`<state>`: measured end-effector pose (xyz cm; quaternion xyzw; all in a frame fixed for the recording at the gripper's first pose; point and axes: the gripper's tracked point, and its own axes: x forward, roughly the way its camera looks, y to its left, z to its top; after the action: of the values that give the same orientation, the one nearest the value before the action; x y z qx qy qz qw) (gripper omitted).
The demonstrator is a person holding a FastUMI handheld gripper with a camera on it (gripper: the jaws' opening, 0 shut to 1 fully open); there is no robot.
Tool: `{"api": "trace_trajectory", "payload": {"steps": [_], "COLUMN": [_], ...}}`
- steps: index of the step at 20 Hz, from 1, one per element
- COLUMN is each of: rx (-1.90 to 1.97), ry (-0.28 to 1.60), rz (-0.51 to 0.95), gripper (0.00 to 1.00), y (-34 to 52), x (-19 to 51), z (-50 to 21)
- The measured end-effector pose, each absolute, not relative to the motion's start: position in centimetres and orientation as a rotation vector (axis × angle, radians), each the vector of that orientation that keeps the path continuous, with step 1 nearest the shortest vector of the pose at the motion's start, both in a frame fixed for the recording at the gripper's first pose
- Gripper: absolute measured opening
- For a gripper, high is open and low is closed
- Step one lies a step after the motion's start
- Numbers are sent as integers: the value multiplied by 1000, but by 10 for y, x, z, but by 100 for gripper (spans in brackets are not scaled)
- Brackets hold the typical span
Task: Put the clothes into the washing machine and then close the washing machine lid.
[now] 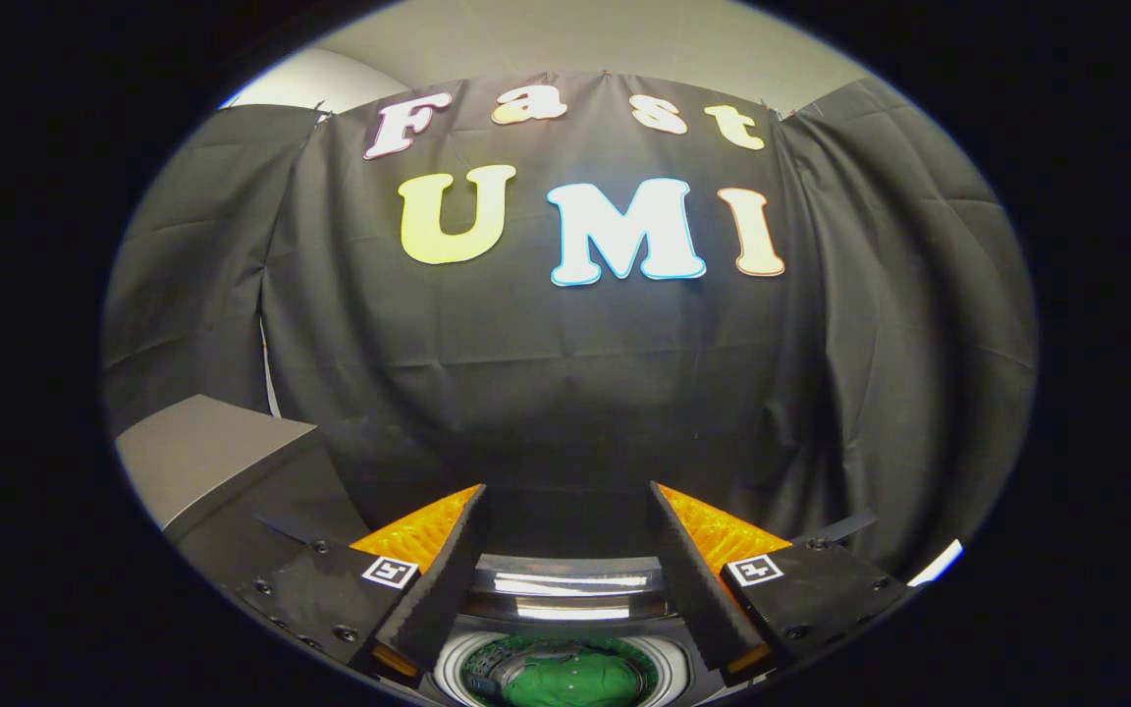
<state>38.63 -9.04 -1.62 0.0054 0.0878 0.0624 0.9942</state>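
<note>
My gripper (pixel 567 496) is open, with a wide gap between its fingers (pixel 448 560) and nothing held. Below and between the fingers I look down into the washing machine (pixel 565 589), whose round drum opening shows. A green garment (pixel 575 679) lies inside the drum. The machine's lid stands raised at the back, its glossy edge (pixel 565 581) just behind the drum opening. The gripper hovers above the machine, pointing at the booth wall.
A grey boxy surface (pixel 202 452) stands to the left of the machine, beside the left finger. The black cloth wall (pixel 565 393) hangs close behind the machine and wraps round both sides.
</note>
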Motion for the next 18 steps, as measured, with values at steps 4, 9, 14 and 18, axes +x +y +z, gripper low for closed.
{"api": "trace_trajectory", "payload": {"steps": [4,9,14,18], "rx": [11,11,10,13], "ry": [169,174,193,258], "rz": [128,132,139,121], "gripper": [98,98,98,98], "y": [-91,-91,-93,-104], "x": [377,372,366,340], "z": [-20,-25,-33,-66]}}
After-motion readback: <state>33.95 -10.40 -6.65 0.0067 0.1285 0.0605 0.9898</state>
